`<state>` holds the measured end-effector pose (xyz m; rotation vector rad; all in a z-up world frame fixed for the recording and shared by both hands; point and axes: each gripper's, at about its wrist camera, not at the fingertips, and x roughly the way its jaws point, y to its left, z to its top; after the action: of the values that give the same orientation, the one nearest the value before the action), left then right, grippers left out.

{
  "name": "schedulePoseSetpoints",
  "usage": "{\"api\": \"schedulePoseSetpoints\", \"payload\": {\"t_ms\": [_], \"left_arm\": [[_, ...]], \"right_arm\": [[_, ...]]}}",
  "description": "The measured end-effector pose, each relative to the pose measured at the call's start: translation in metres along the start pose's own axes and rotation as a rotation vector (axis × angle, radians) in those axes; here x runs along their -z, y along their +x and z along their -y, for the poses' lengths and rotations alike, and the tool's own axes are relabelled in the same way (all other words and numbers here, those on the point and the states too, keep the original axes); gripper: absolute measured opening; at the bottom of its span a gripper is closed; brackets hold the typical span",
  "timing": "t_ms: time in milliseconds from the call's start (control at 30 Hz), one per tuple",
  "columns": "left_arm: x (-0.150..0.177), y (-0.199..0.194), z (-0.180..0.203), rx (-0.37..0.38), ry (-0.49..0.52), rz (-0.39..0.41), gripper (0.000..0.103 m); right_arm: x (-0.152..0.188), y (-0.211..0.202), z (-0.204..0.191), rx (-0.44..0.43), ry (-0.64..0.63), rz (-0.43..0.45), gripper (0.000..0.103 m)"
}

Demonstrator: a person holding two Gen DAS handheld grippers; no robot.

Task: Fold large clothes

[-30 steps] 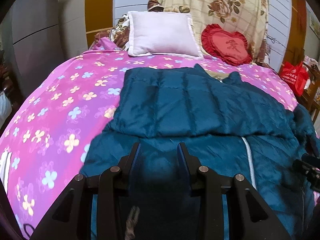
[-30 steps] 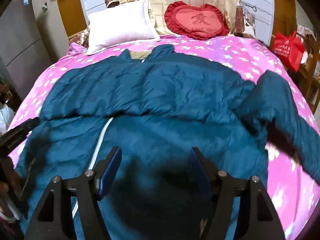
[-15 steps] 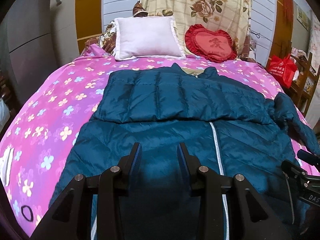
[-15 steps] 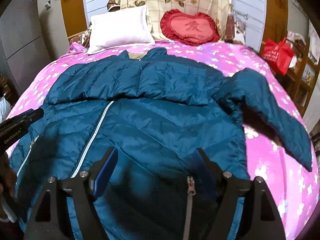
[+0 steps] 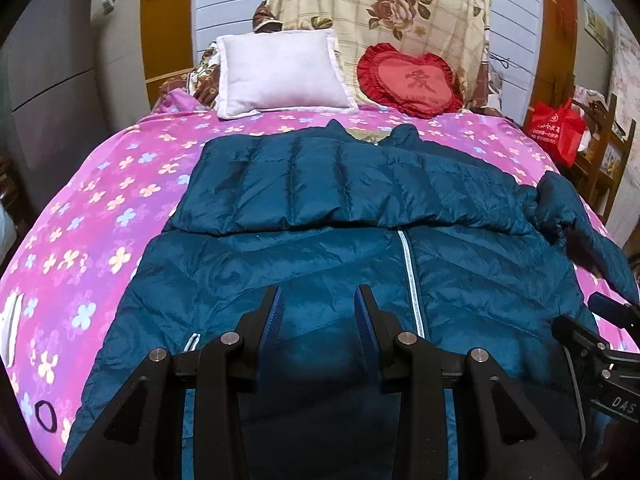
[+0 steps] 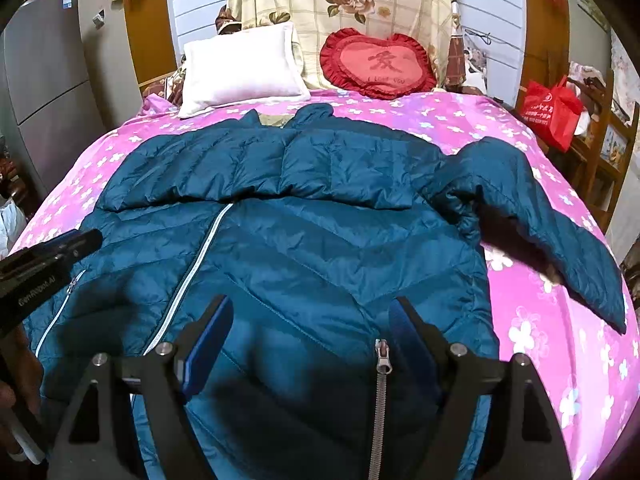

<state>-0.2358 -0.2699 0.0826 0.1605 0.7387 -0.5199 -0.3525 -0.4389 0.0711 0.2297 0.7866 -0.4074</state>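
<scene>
Your teal puffer jacket (image 6: 320, 248) fills the frame's centre on the pink floral bedspread (image 6: 540, 360). Your right gripper (image 6: 310, 332) gapes wide and empty, bottom centre; your left gripper (image 5: 319, 312), narrowly parted, holds nothing.

A home bedroom: bed (image 5: 100, 208) with floral sheet, pillow (image 5: 280, 70), heart cushion (image 5: 408, 80).

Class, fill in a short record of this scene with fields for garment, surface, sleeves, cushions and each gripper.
garment: teal quilted puffer jacket, zipped, lying flat
surface: pink flower-print bedspread
sleeves: one folded across the chest; the other spread out to the side
cushions: white square pillow, red heart-shaped cushion
left gripper: narrowly open, nothing pinched
right gripper: wide open, empty
</scene>
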Motion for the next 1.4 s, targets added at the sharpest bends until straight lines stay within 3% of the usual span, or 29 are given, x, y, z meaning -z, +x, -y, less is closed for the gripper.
{"api": "schedulePoseSetpoints", "payload": {"t_ms": [500,1133,1400], "left_arm": [[0.002,0.016,0.014,0.025,0.037,-0.012,0.014],[0.001,0.041,0.011,0.073,-0.005,-0.072,0.014],[-0.001,0.039,0.009,0.07,-0.014,-0.053,0.014]], "right_arm": [[-0.007,0.009,-0.003,0.006,0.021,0.004,0.086],[-0.011,0.023,0.027,0.054,0.046,-0.014,0.086],[-0.013,0.025,0.04,0.084,0.049,-0.015,0.086]]}}
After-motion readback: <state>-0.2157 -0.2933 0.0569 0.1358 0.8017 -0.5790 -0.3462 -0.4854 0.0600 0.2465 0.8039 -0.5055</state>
